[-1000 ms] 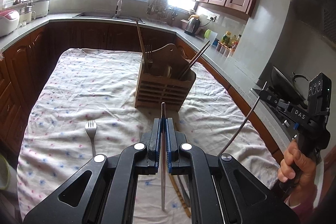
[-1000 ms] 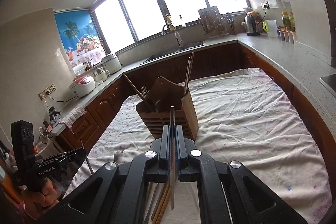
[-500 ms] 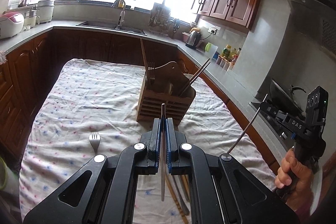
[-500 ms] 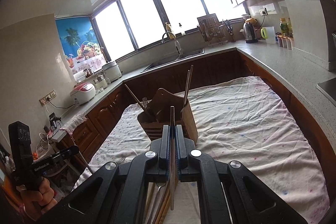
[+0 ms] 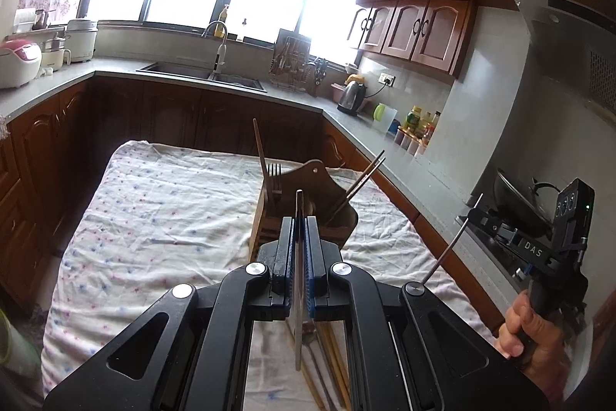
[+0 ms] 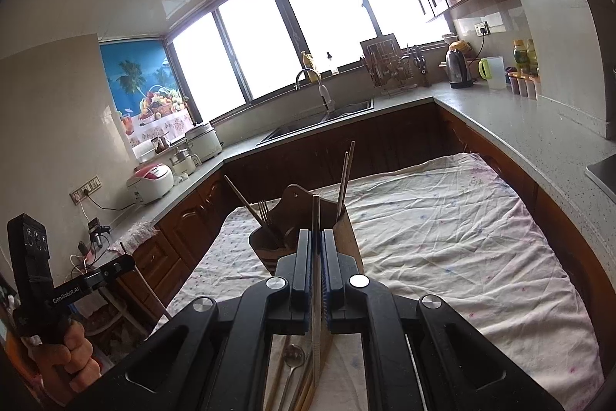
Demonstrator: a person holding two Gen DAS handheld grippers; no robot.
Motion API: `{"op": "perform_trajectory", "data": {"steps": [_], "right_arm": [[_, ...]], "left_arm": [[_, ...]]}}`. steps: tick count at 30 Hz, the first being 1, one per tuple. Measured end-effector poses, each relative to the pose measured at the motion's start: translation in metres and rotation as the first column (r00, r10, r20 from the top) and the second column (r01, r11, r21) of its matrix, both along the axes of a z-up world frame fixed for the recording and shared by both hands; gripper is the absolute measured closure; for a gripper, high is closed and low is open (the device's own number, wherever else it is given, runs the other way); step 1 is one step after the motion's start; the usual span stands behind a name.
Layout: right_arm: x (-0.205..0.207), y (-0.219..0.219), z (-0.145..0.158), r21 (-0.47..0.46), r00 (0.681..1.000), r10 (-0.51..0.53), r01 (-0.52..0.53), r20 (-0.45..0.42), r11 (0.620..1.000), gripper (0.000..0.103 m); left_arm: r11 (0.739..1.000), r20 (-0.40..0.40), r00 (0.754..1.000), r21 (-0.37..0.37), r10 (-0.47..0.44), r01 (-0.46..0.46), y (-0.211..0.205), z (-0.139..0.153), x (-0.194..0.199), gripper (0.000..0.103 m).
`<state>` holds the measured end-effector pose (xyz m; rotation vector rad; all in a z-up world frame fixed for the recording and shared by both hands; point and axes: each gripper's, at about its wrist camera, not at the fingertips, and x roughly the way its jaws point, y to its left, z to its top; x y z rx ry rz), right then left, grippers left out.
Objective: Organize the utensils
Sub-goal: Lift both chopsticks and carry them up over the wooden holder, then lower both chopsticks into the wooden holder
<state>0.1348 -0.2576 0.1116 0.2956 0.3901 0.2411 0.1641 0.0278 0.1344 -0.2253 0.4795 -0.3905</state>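
A wooden utensil holder (image 5: 331, 214) stands on the cloth-covered table (image 5: 161, 218), with a fork (image 5: 274, 176) and chopsticks (image 5: 364, 180) upright in it. It also shows in the right wrist view (image 6: 346, 237). My left gripper (image 5: 299, 230) is shut on a thin metal utensil handle (image 5: 298, 295), held above the table before the holder. My right gripper (image 6: 315, 245) is shut on a similar metal handle (image 6: 316, 295). Loose chopsticks (image 5: 331, 364) and a spoon (image 6: 293, 357) lie on the cloth beneath.
Dark wood cabinets and grey counters ring the table. A sink (image 5: 200, 76), dish rack (image 5: 292, 60) and kettle (image 5: 352, 97) line the back. A wok (image 5: 516, 203) sits on the stove at right. Rice cookers (image 6: 152, 180) stand at left.
Both grippers have lifted and tilted upward, each still holding its utensil. The fork lying on the cloth at left has dropped out of the left view.
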Motion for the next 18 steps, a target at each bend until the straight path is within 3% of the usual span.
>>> {"op": "perform_trajectory", "data": {"steps": [18], "right_arm": [[0.091,0.000,0.053,0.044,0.986,-0.081,0.075,0.144,0.996,0.098]], "left_arm": [[0.994,0.113,0.990,-0.079,0.086,-0.078,0.003,0.056,0.108,0.099]]}}
